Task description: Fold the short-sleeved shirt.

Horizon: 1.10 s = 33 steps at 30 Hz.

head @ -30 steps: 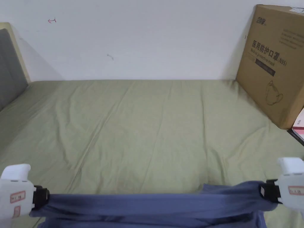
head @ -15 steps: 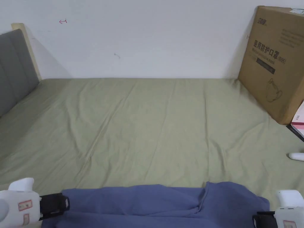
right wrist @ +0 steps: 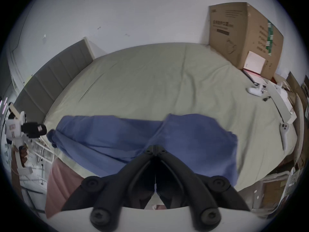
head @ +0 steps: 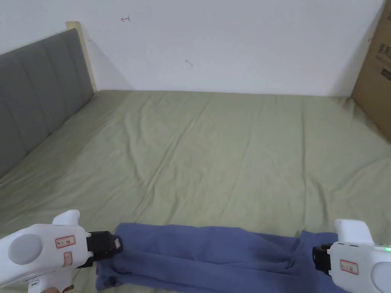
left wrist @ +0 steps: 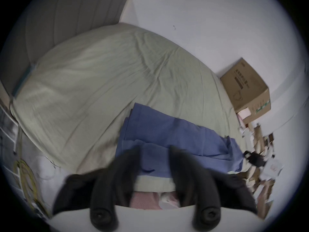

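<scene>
The blue short-sleeved shirt (head: 206,248) lies as a long folded band across the near edge of the green bed (head: 214,152). My left gripper (head: 116,244) hovers at the shirt's left end. In the left gripper view its jaws (left wrist: 155,152) stand apart, with the shirt (left wrist: 167,131) lying beyond them. From the right gripper view, the left gripper (right wrist: 40,129) sits just clear of the cloth's end. My right gripper (head: 316,259) is at the shirt's right end. Its jaw tips (right wrist: 154,147) meet on a crease of the shirt (right wrist: 108,135).
A large cardboard box (head: 378,84) stands at the bed's far right corner against the white wall. A grey headboard (head: 34,87) runs along the left side. Two white controllers (right wrist: 254,91) (right wrist: 284,135) lie near the bed's right edge. The green sheet stretches bare beyond the shirt.
The shirt, held stretched above the bed between both grippers, has come down flat on the sheet. My left gripper has opened and let go. The head camera has turned left.
</scene>
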Available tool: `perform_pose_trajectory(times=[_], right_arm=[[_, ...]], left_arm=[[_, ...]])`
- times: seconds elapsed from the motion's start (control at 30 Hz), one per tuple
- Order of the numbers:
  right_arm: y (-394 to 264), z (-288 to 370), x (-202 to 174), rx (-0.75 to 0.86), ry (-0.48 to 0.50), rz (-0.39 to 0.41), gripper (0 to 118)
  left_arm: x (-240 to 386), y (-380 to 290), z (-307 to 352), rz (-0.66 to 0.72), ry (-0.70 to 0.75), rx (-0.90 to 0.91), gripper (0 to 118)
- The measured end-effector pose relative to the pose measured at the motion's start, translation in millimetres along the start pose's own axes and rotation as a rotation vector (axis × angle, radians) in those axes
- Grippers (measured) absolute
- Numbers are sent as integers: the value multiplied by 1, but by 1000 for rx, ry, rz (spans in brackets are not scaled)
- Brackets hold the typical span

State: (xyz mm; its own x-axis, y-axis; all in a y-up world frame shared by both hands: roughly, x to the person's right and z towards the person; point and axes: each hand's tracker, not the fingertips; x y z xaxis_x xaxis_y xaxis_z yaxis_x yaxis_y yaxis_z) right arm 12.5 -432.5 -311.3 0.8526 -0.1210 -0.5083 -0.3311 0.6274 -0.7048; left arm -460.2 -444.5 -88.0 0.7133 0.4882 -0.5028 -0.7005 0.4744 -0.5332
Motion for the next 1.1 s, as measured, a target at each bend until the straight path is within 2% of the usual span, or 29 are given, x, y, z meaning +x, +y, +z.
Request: perform_pose_trajectory(times=[0.07, 0.1, 0.17, 0.23, 0.37, 0.47, 0.5, 0.53, 0.57, 0.6, 0.63, 0.67, 0.8, 0.93, 1.1], right_arm=[[-4, -8, -13, -40, 1, 71, 0], [-6, -11, -17, -50, 1, 89, 0], [-9, -17, -22, -57, 15, 100, 0], [-10, -21, -26, -66, 30, 97, 0], [-9, -28, -32, -87, 39, 117, 0], [-9, -28, -34, -91, 40, 124, 0], [-9, -28, -33, -91, 39, 123, 0], [-9, -28, -33, -92, 38, 119, 0], [-10, -28, -32, -93, 37, 111, 0], [-10, -29, -30, -94, 39, 103, 0], [-11, -30, -28, -95, 41, 95, 0], [-11, -29, -26, -91, 41, 84, 0], [-14, -28, -17, -94, 48, 51, 0], [-18, -23, -6, -85, 42, 26, 0], [-24, -15, 18, -58, 52, -68, 0]], left_arm=[[-13, -3, -3, 58, -8, 2, 72], [-16, -5, -3, 75, -4, -5, 88], [-31, -11, -12, 128, -20, -25, 92], [-49, -13, -26, 193, -37, -53, 103], [-58, -20, -55, 334, -117, -101, 104], [-55, -22, -65, 328, -107, -101, 103], [-51, -21, -63, 327, -103, -87, 96], [-53, -18, -63, 316, -80, -78, 72], [-57, -16, -62, 333, -23, -74, 26], [-62, -16, -66, 388, -84, -79, 10], [-65, -15, -67, 435, -136, -91, 10], [-65, -13, -64, 445, -112, -82, 10], [-30, -7, -51, 284, -12, -53, 10], [39, 10, -30, 42, 38, 20, 10], [156, 7, -23, -384, 58, 68, 10]])
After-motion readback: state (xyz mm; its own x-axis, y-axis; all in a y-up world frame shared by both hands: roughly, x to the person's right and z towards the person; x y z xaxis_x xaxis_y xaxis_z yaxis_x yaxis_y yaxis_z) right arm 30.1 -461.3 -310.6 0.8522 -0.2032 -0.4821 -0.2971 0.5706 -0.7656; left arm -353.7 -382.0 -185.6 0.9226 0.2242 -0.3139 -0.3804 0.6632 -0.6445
